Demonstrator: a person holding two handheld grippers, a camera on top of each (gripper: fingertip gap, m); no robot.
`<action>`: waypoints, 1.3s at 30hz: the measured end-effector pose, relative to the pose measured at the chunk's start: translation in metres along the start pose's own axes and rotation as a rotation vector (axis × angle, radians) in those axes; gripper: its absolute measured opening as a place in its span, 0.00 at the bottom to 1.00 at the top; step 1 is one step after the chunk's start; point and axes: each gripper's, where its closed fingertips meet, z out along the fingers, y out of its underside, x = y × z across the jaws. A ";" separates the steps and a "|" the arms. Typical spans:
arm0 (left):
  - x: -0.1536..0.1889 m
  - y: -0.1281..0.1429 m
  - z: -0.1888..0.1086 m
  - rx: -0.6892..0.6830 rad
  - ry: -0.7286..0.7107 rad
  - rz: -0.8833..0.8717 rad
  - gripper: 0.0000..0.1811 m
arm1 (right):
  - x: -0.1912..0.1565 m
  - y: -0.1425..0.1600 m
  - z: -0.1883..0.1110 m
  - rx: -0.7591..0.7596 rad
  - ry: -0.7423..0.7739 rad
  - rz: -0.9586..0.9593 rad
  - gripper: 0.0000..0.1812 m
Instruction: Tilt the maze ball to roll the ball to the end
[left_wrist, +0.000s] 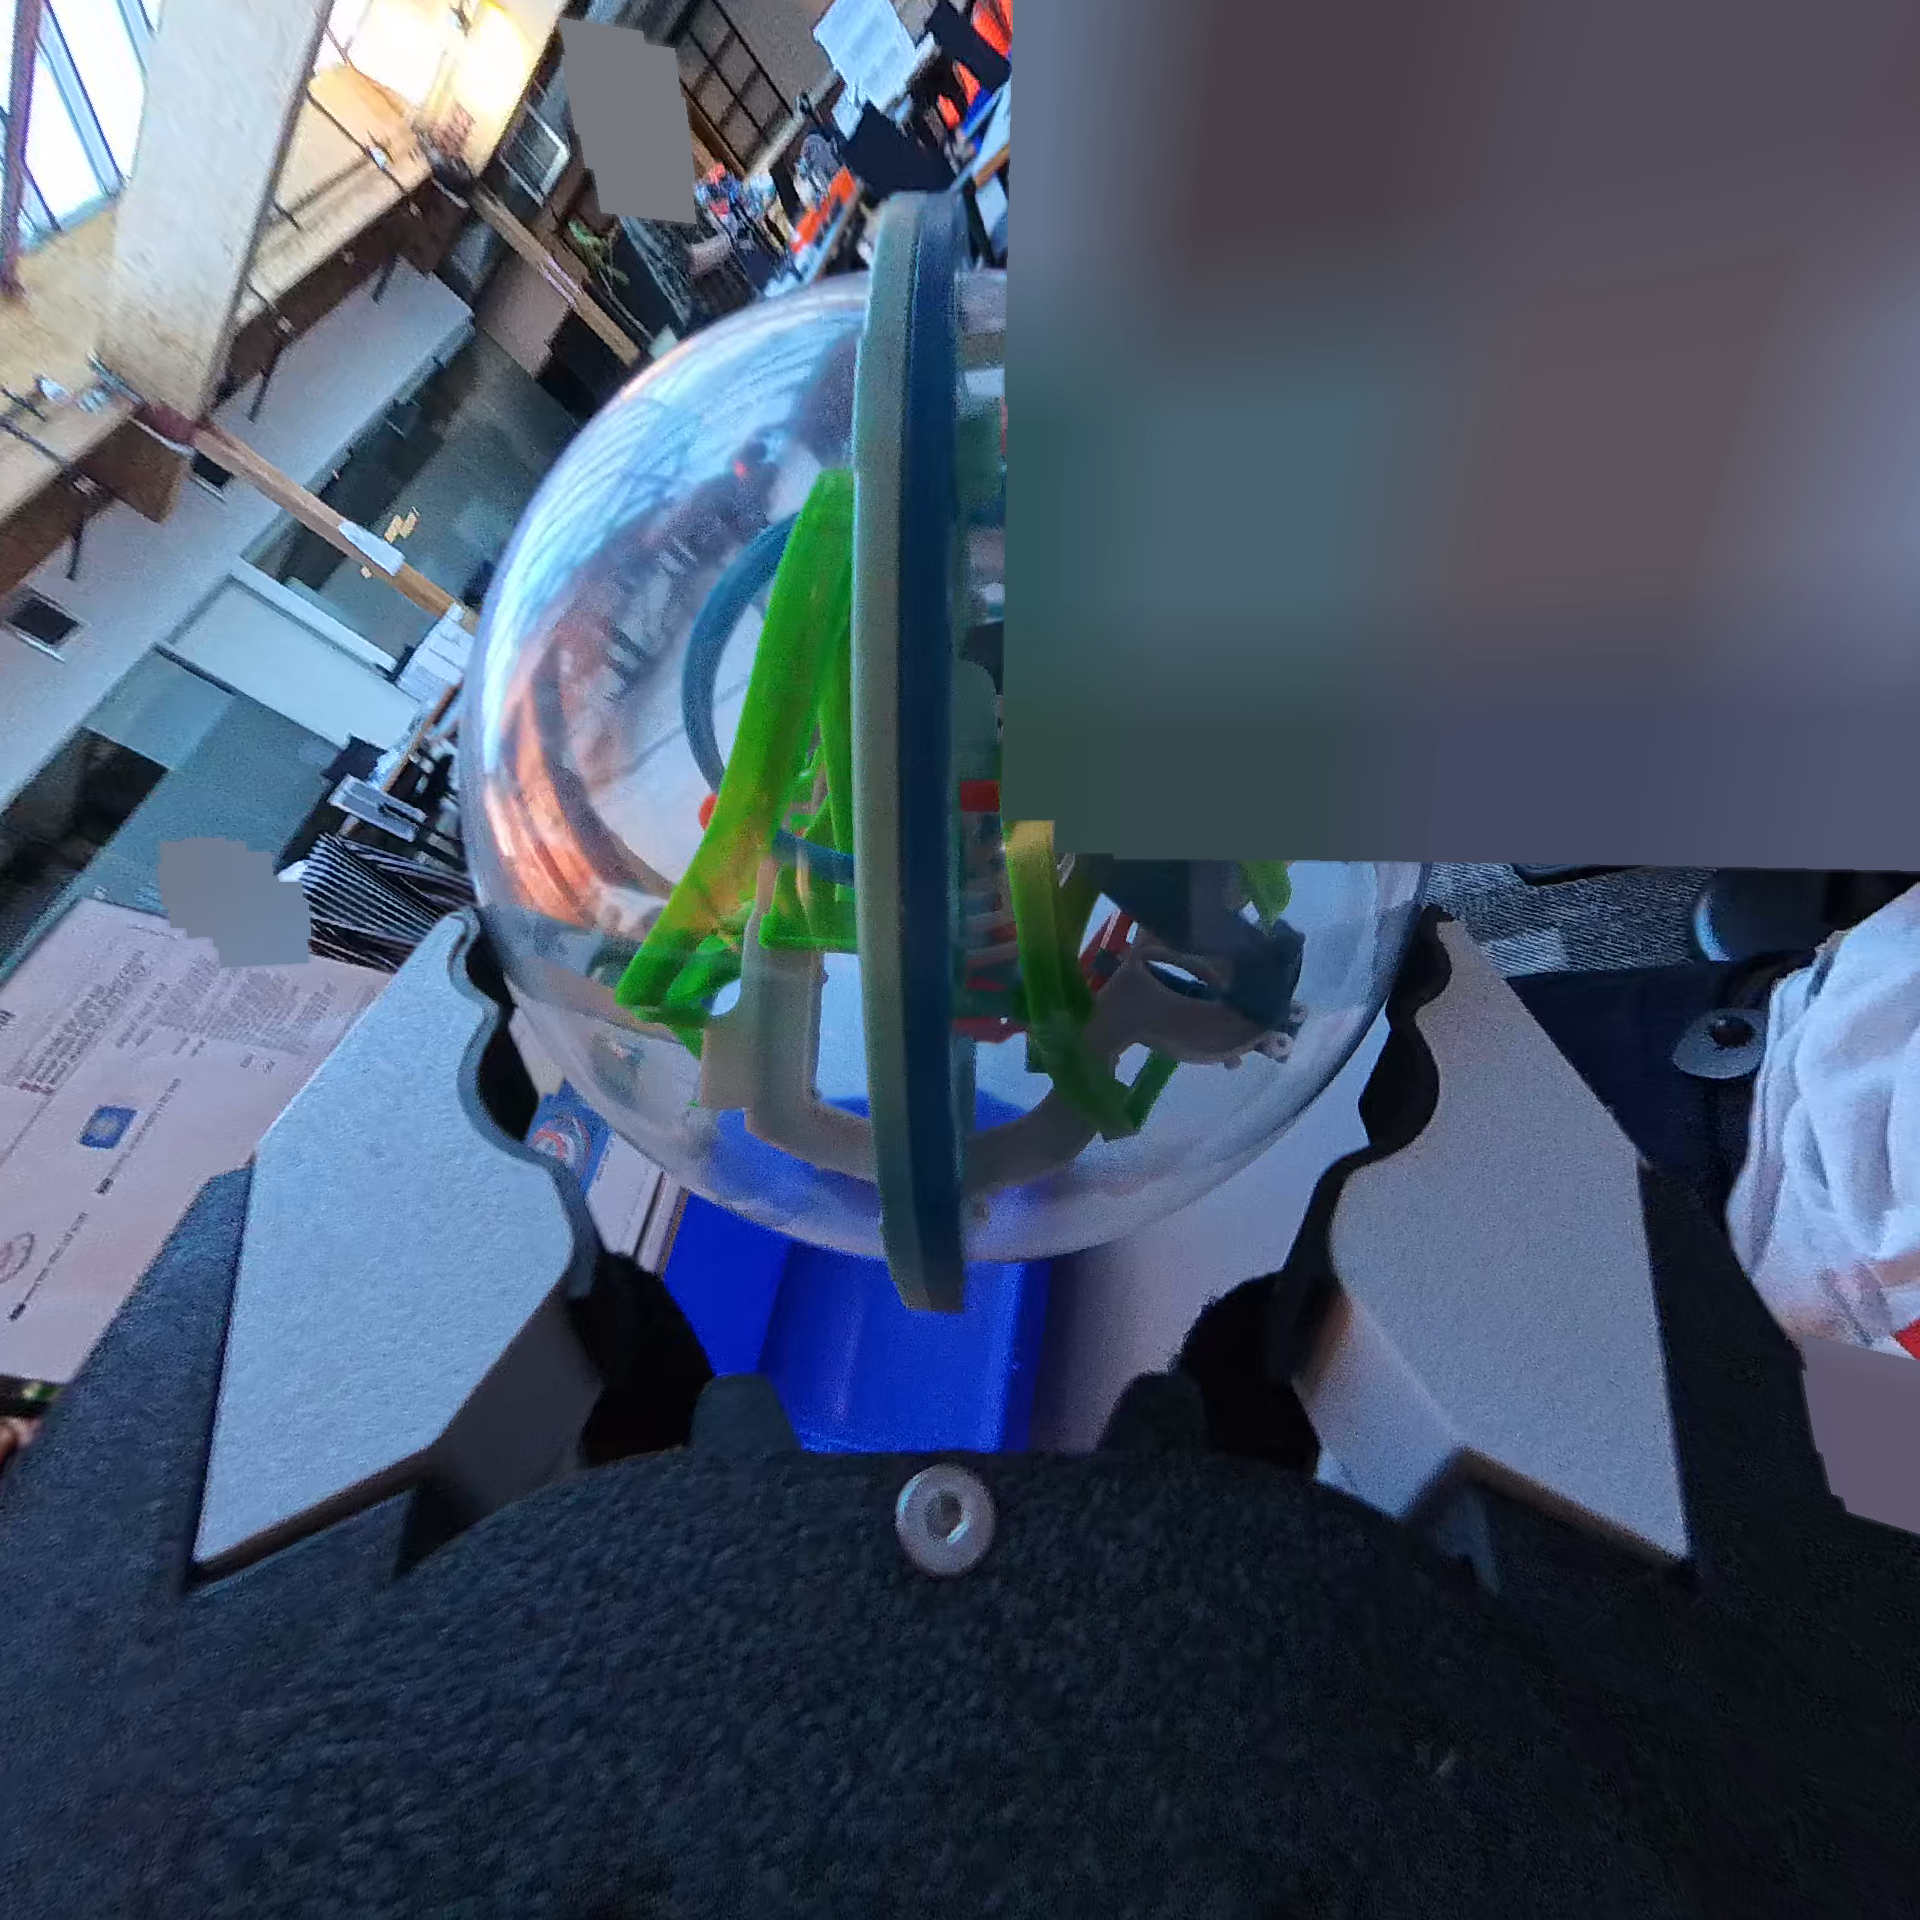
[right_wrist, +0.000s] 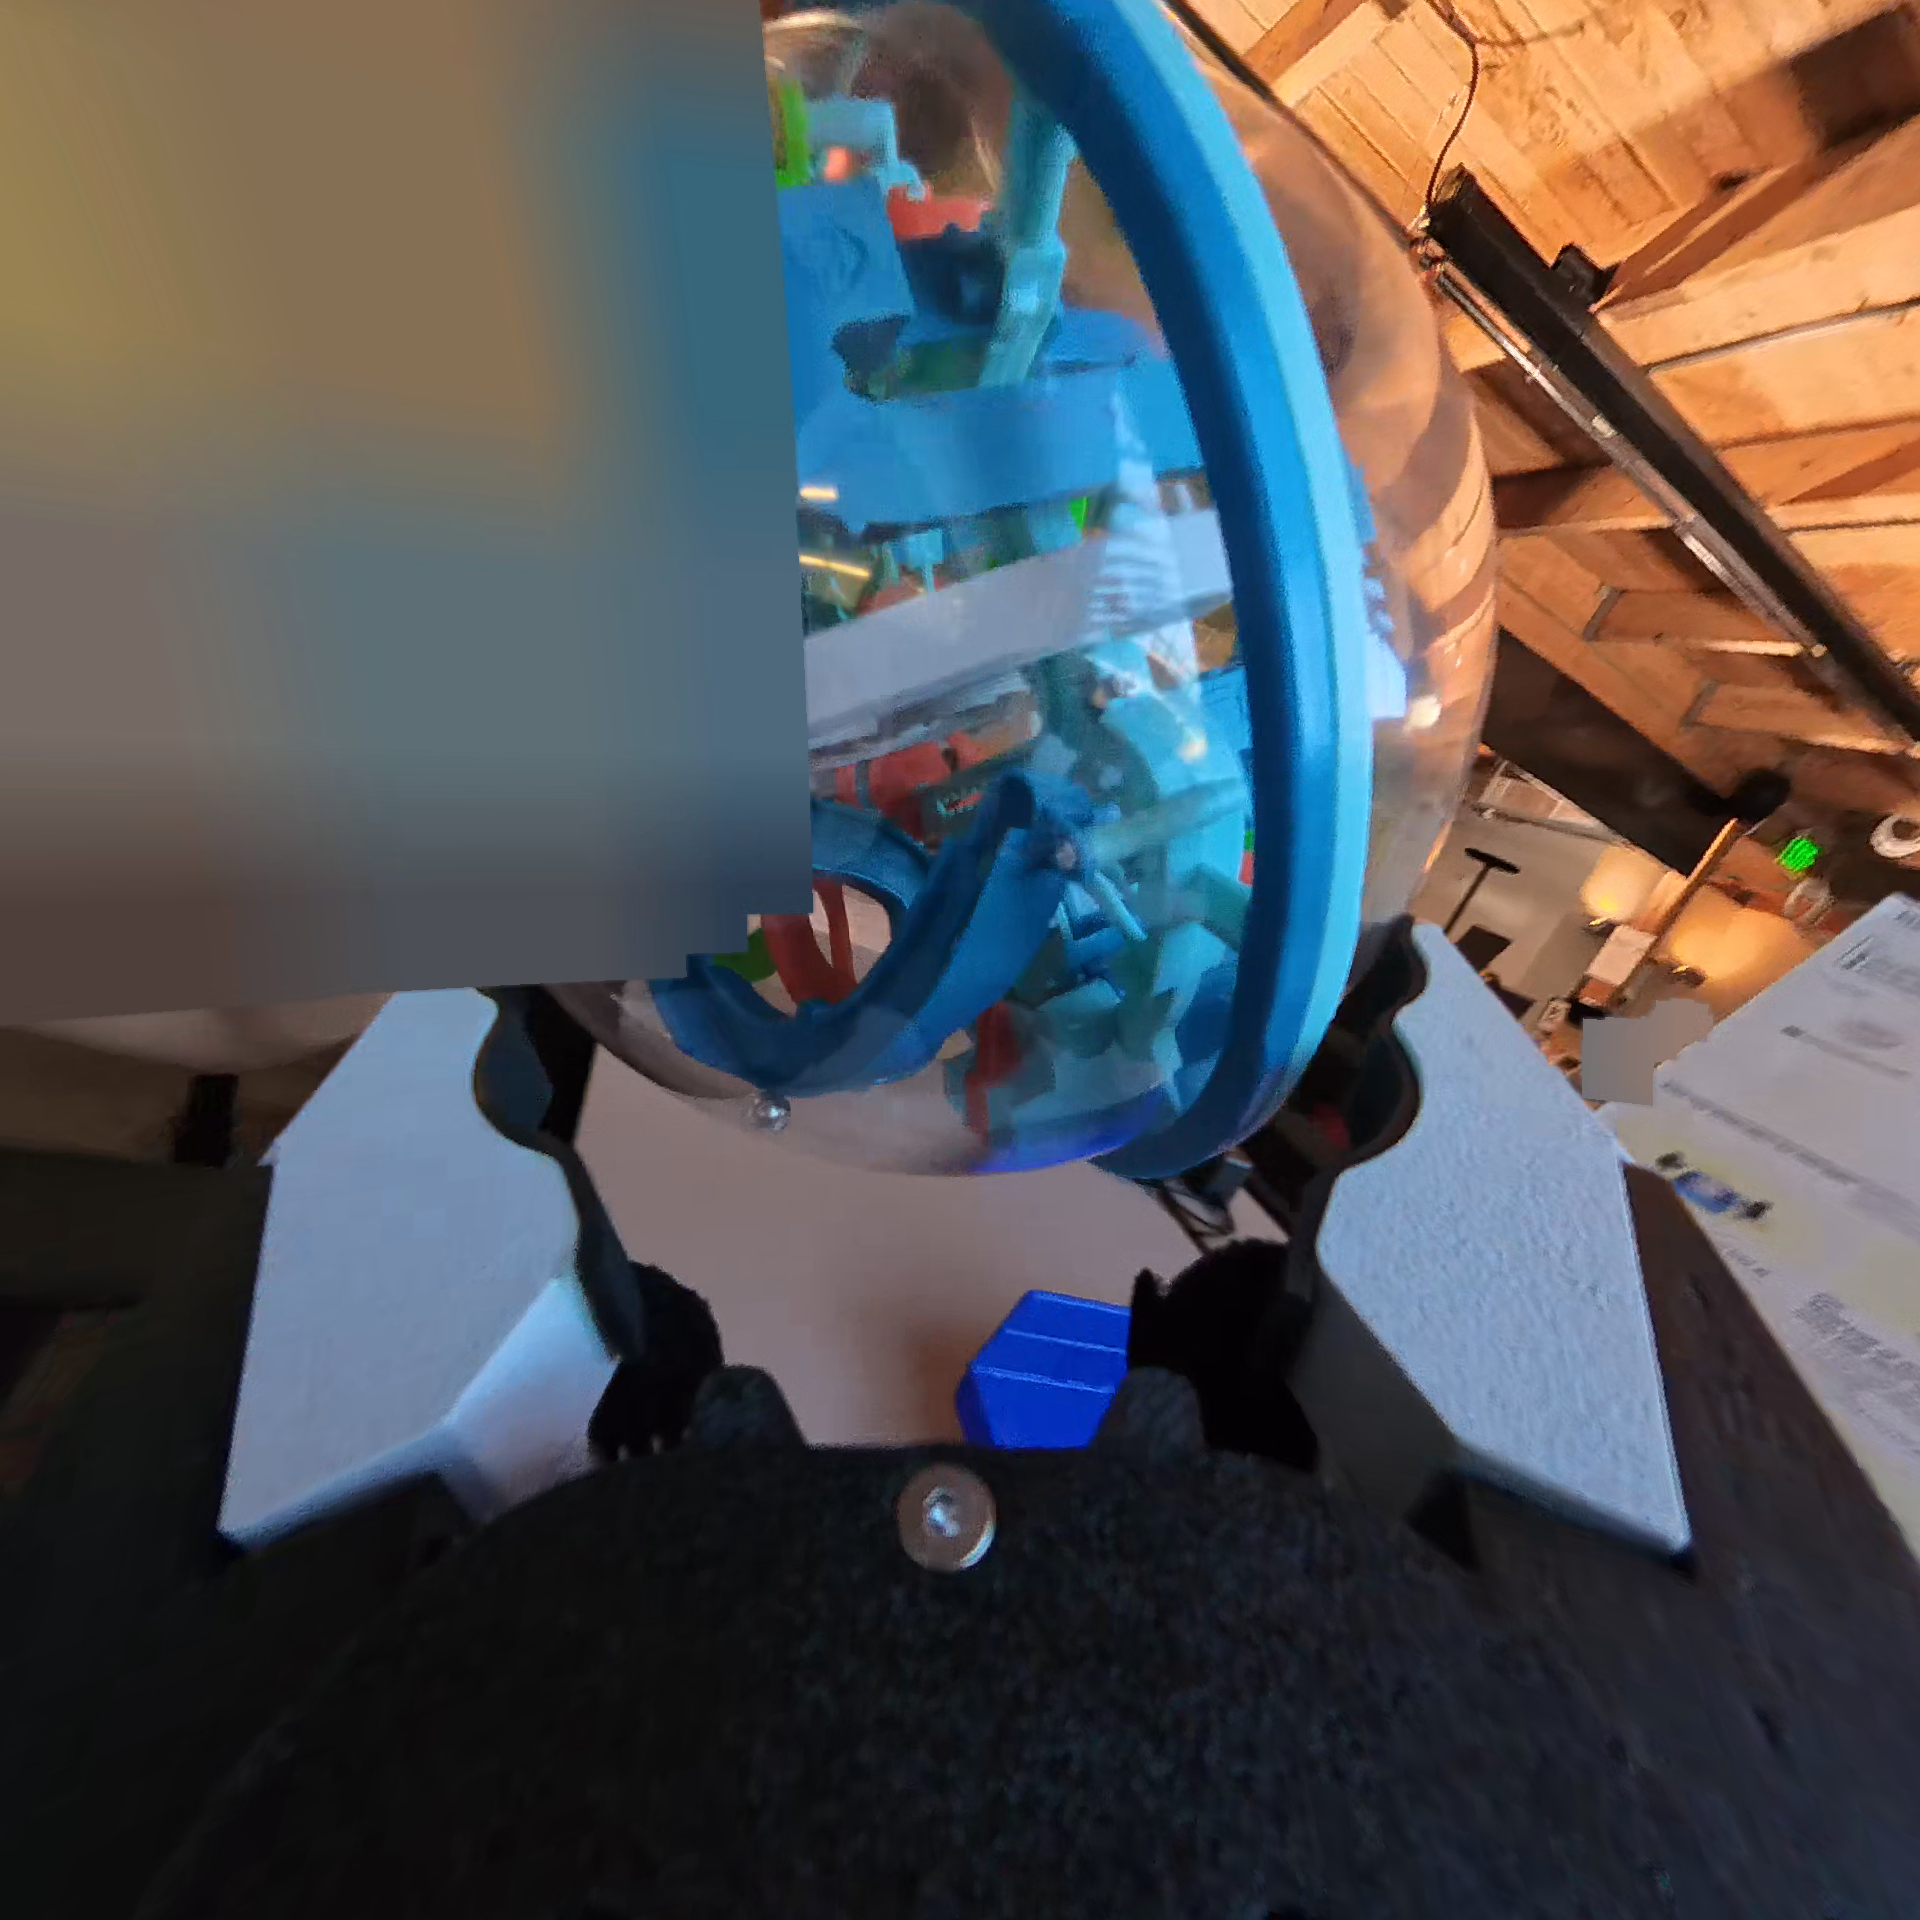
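Observation:
The maze ball (left_wrist: 727, 727) is a clear sphere with green, blue and grey tracks inside and a blue ring around its middle. My left gripper (left_wrist: 951, 935) is shut on it, one finger on each side of the lower half. In the right wrist view the maze ball (right_wrist: 1039, 623) is tilted, and my right gripper (right_wrist: 945, 987) is shut on it too. A small steel ball (right_wrist: 771, 1112) lies against the sphere's lower wall, just below a curved blue track (right_wrist: 935, 966). The sphere is held up off its blue stand (left_wrist: 894, 1351), which also shows in the right wrist view (right_wrist: 1044, 1371).
A labelled cardboard box (left_wrist: 135, 1091) lies to the left below, and it also shows in the right wrist view (right_wrist: 1818, 1091). A person's white sleeve (left_wrist: 1829, 1143) is at the right. A pale tabletop (right_wrist: 831, 1247) lies under the sphere. Wooden ceiling beams (right_wrist: 1662, 312) are overhead.

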 end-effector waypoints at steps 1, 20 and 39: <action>0.003 -0.002 -0.001 0.028 -0.010 0.015 0.88 | -0.002 -0.004 -0.001 0.000 0.000 -0.031 0.85; 0.035 -0.020 -0.011 0.086 -0.163 0.333 0.88 | -0.028 -0.030 -0.012 0.028 -0.010 -0.436 0.85; 0.072 -0.004 -0.042 0.328 -0.258 0.152 0.88 | -0.072 -0.015 0.005 -0.116 -0.153 -0.320 0.85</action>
